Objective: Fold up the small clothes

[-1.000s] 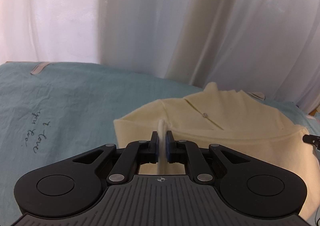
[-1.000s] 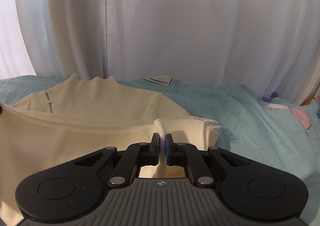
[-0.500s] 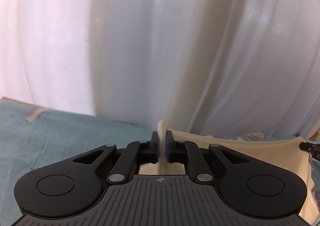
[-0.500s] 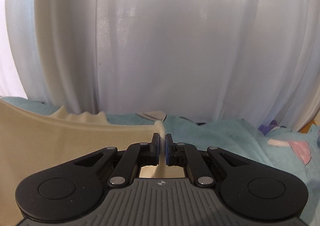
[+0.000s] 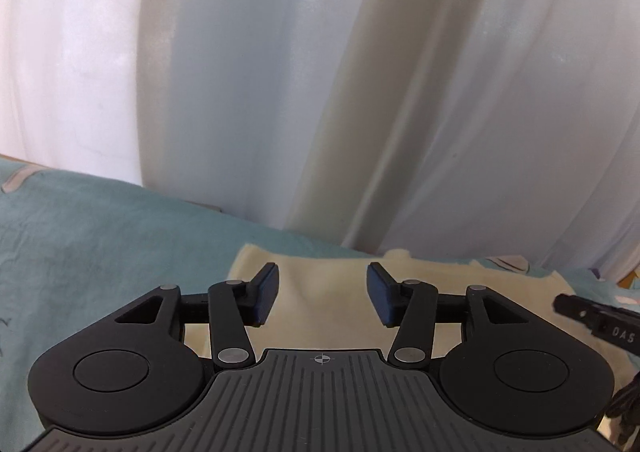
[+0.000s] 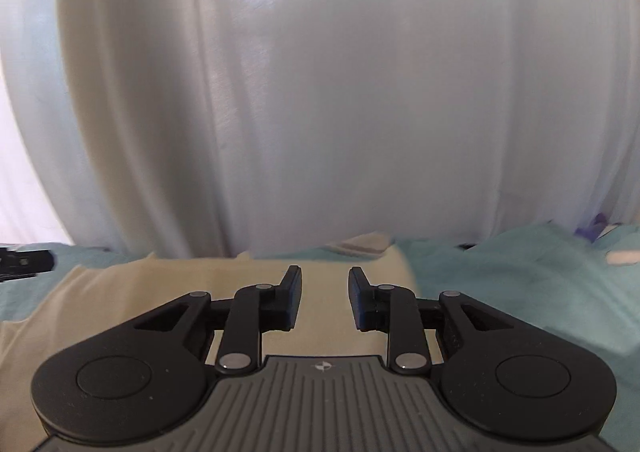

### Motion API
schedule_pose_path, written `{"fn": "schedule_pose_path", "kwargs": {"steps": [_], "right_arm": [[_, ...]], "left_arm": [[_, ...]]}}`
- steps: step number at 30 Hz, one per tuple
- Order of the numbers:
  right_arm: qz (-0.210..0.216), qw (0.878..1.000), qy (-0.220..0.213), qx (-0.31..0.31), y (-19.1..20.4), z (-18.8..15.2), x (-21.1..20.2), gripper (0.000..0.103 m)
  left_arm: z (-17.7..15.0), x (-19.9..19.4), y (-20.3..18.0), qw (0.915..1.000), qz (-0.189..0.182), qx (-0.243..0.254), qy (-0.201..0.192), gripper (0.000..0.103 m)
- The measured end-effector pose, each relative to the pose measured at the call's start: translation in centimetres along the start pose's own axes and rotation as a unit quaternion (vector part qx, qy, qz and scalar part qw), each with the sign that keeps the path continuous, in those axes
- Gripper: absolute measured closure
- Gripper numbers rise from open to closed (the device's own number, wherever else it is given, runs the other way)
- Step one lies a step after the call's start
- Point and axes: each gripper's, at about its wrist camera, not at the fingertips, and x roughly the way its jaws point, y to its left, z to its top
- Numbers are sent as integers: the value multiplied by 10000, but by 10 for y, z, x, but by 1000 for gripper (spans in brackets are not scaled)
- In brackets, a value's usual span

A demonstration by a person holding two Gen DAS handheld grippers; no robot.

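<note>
Now | left gripper fingers parting, nothing between | right gripper fingers parting, nothing between | cream garment flat underneath

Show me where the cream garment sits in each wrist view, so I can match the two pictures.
Left wrist: the cream garment lies low in the middle and to the right, under the opening left gripper, with nothing pinched.
Right wrist: it fills the lower left and middle, under the opening right gripper, also unpinched.
Shared landmark: the white curtain behind the teal sheet.
</note>
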Motion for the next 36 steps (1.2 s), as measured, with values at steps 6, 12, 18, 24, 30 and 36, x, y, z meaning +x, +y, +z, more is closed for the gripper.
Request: {"fn": "schedule_pose_path", "kwargs": {"steps": [6,12,18,24,30,36], "right_arm": [[728,9945,444,-608,44,-32,26,79],[-280,9995,139,92,-17,-18,30,91],[-597,9939,-6,923,-48,-20,3,87],[192,9957,24,904,-25,-53,-72,84],[726,9928,450,840,17,-93,-108,73],[1284,9841,649,1044,44,-105,-120,71]], "left_arm": [[-19,28,-9,9981,465,375,124,48],[-24,23,21,9959,888,144,-85,45],[-20,-5,65,9934,848,-763,110,44],[-43,-70,97,9939,180,-992,446,44],[-78,-99,118,9832,-510,-1474,946,46],[-85,-80,121,9699,-1035,-1958,1016,54]]}}
